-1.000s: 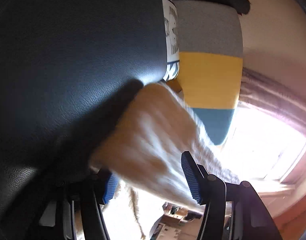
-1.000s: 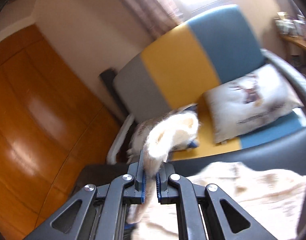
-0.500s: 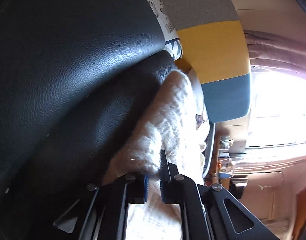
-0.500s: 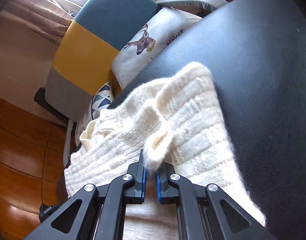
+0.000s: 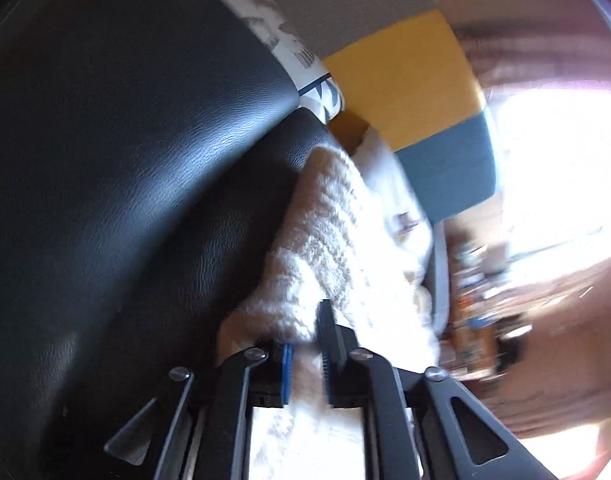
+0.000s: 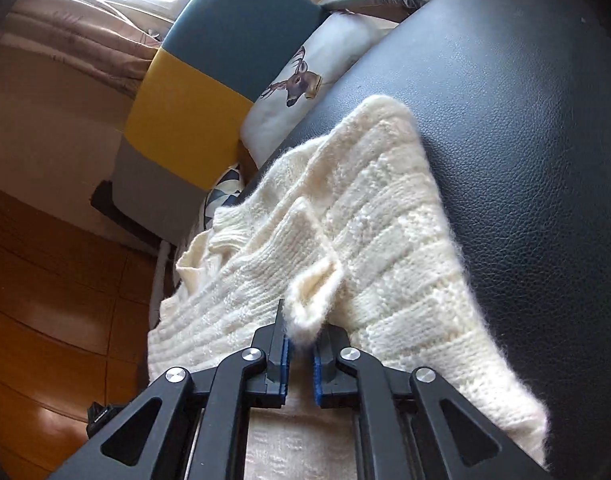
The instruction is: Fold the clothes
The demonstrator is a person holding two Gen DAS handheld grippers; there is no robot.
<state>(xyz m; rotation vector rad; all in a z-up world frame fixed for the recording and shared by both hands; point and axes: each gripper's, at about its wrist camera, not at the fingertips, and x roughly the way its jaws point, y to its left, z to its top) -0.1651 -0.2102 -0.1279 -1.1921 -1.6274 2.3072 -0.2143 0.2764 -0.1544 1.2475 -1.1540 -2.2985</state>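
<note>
Sweater (image 5: 337, 240) is lying bunched up on a black leather seat (image 5: 125, 140) in the left wrist view, which is pretty blurry. Left gripper (image 5: 305, 344) is sitting right at the near edge of the knit, jaws parted a bit with fuzzy cream fabric between them, but honestly I cannot tell whether they are actually pinching it or just loose around it. Behind the seat an armchair (image 5: 409, 80) in grey, yellow and teal blocks is showing, with a patterned pillow (image 5: 301, 60) squeezed between it and the seat, and a bright window off to the right. Right wrist view is much sharper: same sweater (image 6: 377, 240) is spreading flat across the seat (image 6: 525, 140), one edge hanging toward the wooden floor (image 6: 45, 300). Right gripper (image 6: 301, 344) is sitting with its jaws slightly apart, a folded cuff of the knit resting just at the tips, not squeezed. A deer pillow (image 6: 305, 76) is leaning on the armchair (image 6: 193, 92) beyond.
</note>
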